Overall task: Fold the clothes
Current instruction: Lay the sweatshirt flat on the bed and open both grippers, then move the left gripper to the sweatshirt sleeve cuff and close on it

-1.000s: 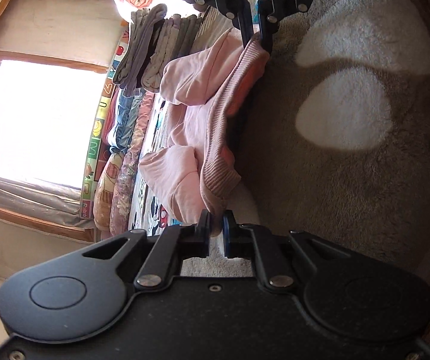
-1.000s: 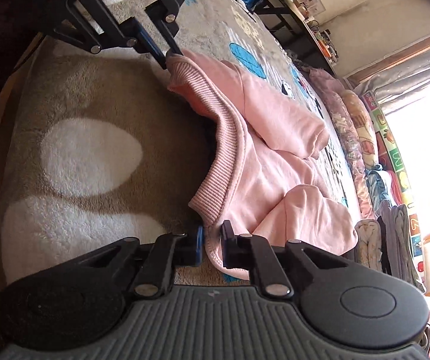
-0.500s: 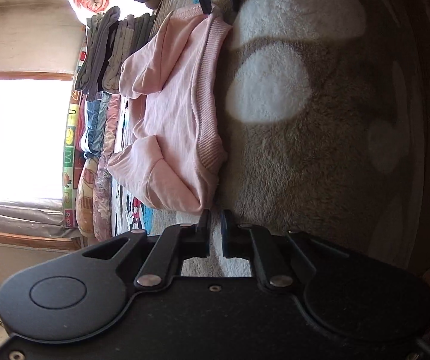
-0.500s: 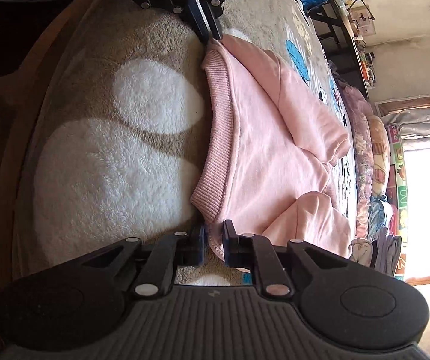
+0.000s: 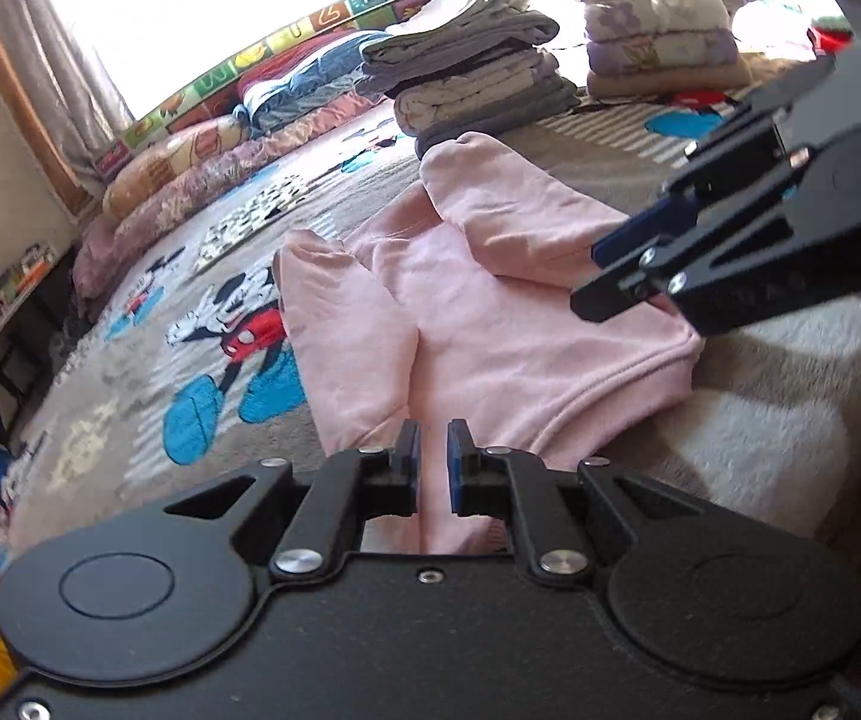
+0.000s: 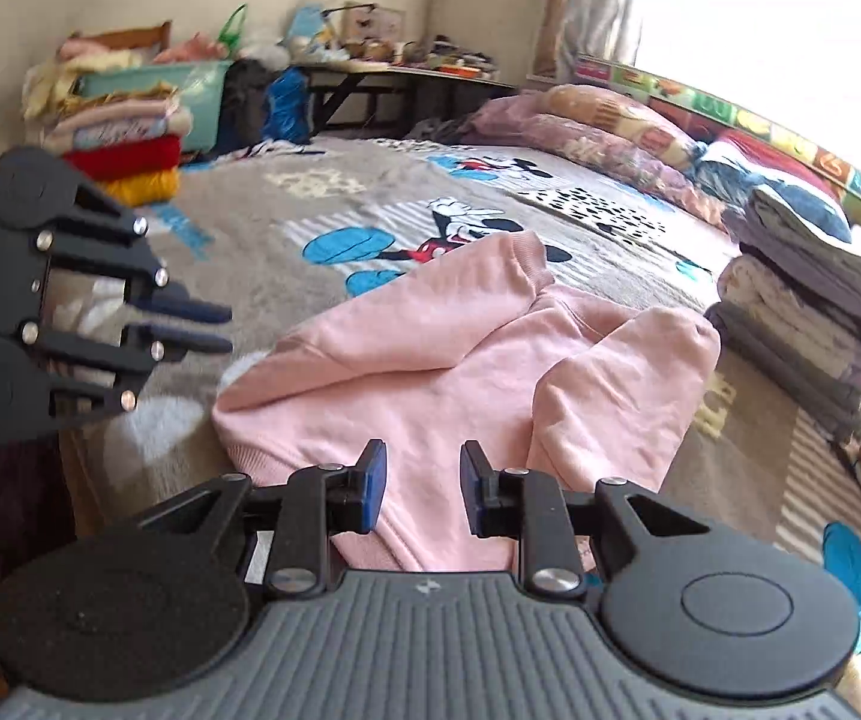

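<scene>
Sunlit bed (image 5: 130, 372) carries a pink sweatshirt (image 5: 490, 312) — left tongs (image 5: 433, 462) nearly closed and empty, right tongs (image 6: 421, 483) just opening, nothing between them — folded stacks (image 5: 472, 84) behind.

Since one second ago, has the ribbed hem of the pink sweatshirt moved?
Yes. The pink sweatshirt had its hem held up over the pale patches of the fleece blanket by both tools; now it lies folded flat, hem tucked away, nearer the folded stack.

Pink sweatshirt (image 6: 430, 372) on cartoon blanket (image 6: 370, 204)
</scene>
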`<state>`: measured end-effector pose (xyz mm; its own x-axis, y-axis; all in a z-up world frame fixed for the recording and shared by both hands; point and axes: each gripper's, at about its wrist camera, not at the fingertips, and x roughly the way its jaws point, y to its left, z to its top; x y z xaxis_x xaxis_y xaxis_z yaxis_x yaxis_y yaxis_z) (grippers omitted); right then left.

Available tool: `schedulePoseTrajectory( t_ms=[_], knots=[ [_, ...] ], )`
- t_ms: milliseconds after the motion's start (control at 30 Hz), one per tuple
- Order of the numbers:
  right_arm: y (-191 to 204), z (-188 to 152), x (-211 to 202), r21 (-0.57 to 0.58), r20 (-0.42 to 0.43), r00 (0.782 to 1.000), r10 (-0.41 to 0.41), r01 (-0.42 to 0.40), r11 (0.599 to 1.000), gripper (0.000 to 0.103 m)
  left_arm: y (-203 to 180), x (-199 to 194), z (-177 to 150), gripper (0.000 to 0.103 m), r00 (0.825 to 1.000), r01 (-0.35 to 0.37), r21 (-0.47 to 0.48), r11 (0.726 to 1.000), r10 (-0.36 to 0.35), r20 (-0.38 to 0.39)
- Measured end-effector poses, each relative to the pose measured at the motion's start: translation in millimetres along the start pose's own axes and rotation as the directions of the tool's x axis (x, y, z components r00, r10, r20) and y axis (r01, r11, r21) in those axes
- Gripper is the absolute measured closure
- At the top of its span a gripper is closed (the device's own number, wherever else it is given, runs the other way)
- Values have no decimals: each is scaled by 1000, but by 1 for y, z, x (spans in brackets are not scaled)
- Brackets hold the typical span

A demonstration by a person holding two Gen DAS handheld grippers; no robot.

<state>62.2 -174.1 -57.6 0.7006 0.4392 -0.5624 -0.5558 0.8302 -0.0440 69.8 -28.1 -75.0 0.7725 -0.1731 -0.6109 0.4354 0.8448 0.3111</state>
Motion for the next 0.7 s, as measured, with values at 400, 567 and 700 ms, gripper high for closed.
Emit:
schedulePoseTrajectory(
  t_ms=[400, 567, 700],
  knots=[
    [41, -74, 35, 16, -56, 993, -103, 104, 994, 74, -25, 10, -53, 94, 994, 57, -272, 961, -30, 102],
    [48, -67, 21, 37, 57, 990, -131, 129, 991, 74, -16, 25, -56, 93, 998, 57, -320, 946, -41, 56],
    [32, -71, 42, 97, -29, 992, -123, 125, 987, 65, -15, 21, -47, 71, 995, 95, -344, 934, -91, 28]
  ],
)
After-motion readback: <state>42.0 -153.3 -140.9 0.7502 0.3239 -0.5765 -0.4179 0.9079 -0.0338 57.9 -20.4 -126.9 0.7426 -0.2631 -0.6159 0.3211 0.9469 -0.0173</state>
